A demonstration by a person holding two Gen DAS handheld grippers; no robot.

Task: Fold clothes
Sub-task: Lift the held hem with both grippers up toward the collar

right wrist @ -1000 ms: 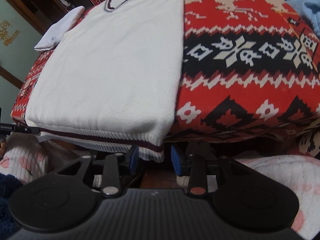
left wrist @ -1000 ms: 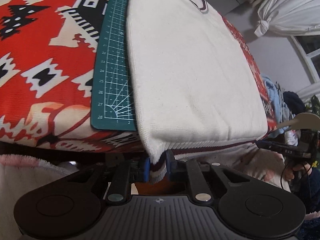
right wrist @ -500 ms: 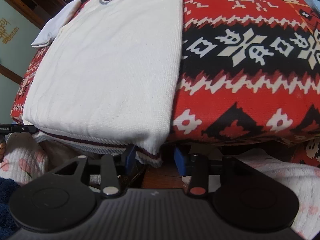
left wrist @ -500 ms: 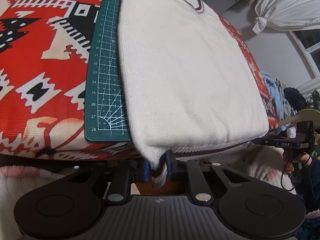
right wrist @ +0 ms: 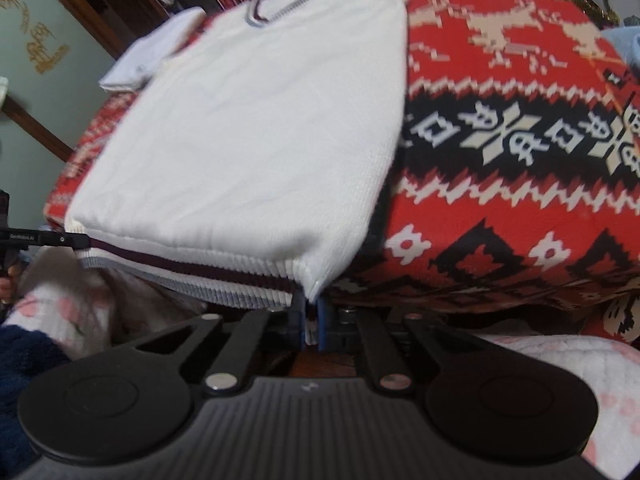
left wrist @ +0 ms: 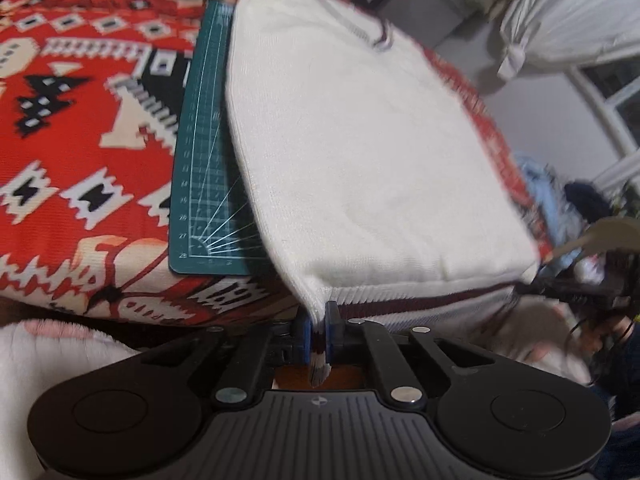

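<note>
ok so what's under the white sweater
Under the white sweater, a green cutting mat pokes out along one side, lying on the red patterned blanket. How far the mat runs beneath, and anything else there, is covered.

Green cutting mat (left wrist: 200,184), lying on the patterned blanket (left wrist: 80,128) and partly under the white garment: white scale numerals run along its left edge, with 27 and 28 legible near its near left corner; the rest blur. Black bar (right wrist: 40,237) at the left edge of the right wrist view: small white lettering, too fine to read. Wall (right wrist: 44,52): gold characters, unreadable.
</note>
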